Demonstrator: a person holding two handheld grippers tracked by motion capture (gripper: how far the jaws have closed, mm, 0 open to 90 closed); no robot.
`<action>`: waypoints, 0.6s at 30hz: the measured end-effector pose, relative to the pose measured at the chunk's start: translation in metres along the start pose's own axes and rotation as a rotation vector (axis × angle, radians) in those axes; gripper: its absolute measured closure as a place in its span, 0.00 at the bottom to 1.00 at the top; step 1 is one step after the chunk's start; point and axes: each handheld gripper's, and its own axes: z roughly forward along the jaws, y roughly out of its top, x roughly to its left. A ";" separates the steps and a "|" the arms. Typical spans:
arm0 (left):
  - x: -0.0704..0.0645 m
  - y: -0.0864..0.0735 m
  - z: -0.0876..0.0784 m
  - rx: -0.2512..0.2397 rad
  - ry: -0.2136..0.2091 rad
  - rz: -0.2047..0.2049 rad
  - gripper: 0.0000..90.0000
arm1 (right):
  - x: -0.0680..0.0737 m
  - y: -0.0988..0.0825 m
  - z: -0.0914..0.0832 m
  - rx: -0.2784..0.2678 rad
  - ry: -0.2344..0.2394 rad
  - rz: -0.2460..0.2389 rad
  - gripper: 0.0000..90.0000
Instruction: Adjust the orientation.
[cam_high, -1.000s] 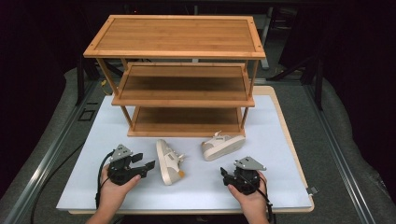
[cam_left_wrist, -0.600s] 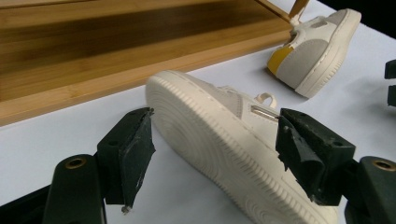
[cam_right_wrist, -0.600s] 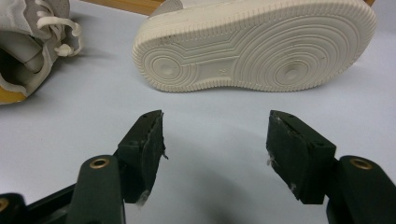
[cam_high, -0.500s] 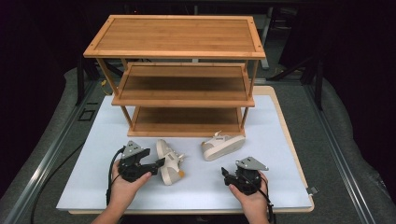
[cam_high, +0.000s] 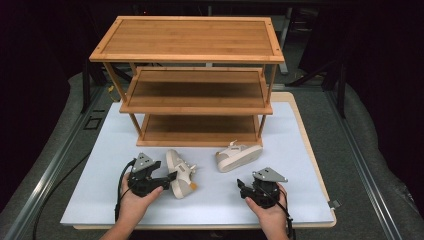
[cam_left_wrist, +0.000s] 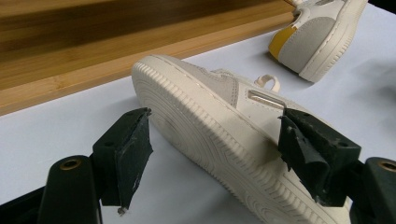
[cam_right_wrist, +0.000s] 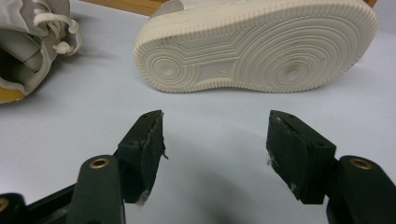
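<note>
Two cream shoes lie on their sides on the white tabletop (cam_high: 100, 165): near shoe (cam_high: 180, 174) between my left gripper (cam_high: 167, 179) jaws, just spread, unclamped; far shoe (cam_high: 239, 156) beyond my right gripper (cam_high: 243, 189), jaws released. Bamboo rack (cam_high: 192, 90) just behind.

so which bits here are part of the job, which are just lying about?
In the job:
- left gripper, open
- near shoe, on its side, between its jaws
- far shoe
- right gripper, open
- wooden rack

Lying about:
- white mat
- grey cloth

Ribbed rubber shoe sole (cam_left_wrist: 219, 140), matt wooden rack (cam_high: 190, 80)
</note>
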 end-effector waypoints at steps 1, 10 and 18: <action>0.000 -0.001 -0.001 -0.002 0.001 0.000 0.28 | 0.000 0.000 0.000 0.001 -0.001 0.002 0.41; 0.010 -0.010 -0.013 -0.011 0.005 -0.022 0.29 | -0.001 0.000 -0.001 0.001 0.002 0.001 0.41; 0.013 -0.016 -0.021 -0.006 0.034 -0.032 0.33 | -0.001 0.000 -0.002 -0.002 0.001 0.002 0.41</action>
